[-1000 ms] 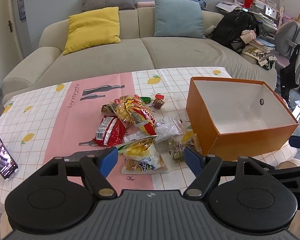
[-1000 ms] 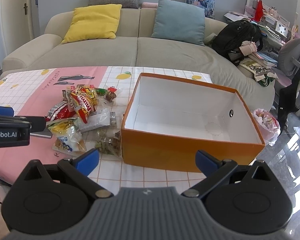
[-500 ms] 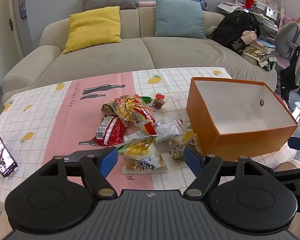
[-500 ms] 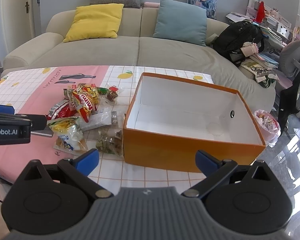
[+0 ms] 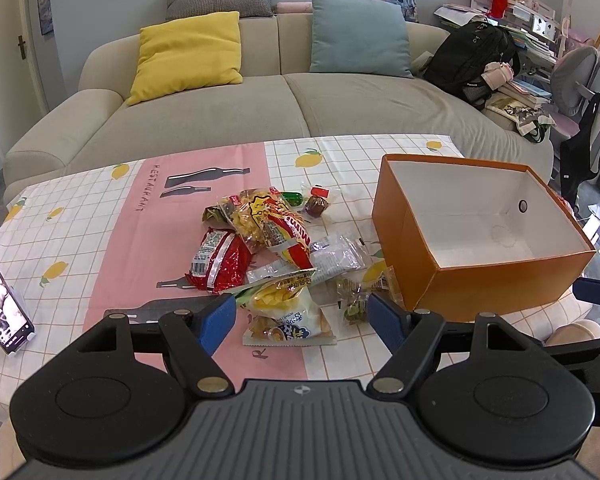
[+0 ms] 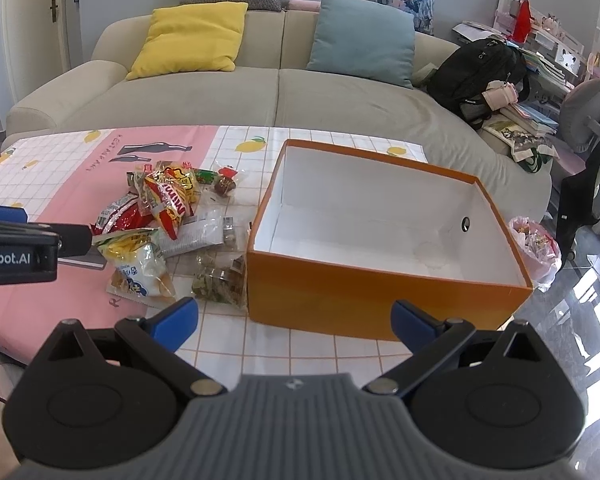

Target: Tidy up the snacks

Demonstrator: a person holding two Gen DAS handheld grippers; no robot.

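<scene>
Left gripper (image 5: 302, 314) fingers apart above the near yellow-and-white crinkly snack bag (image 5: 286, 308), right gripper (image 6: 294, 318) fingers apart — facing the open orange cardboard box (image 6: 364, 292), snack pile left of it.

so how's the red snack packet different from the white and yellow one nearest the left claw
The red snack packet is shiny foil, solid red, with a white label panel. The white and yellow packet is pale with yellow printing and lies nearer the left claw, between its open jaws in that view; the red one sits further left. Both lie flat on the tablecloth, outside the orange box.
</scene>
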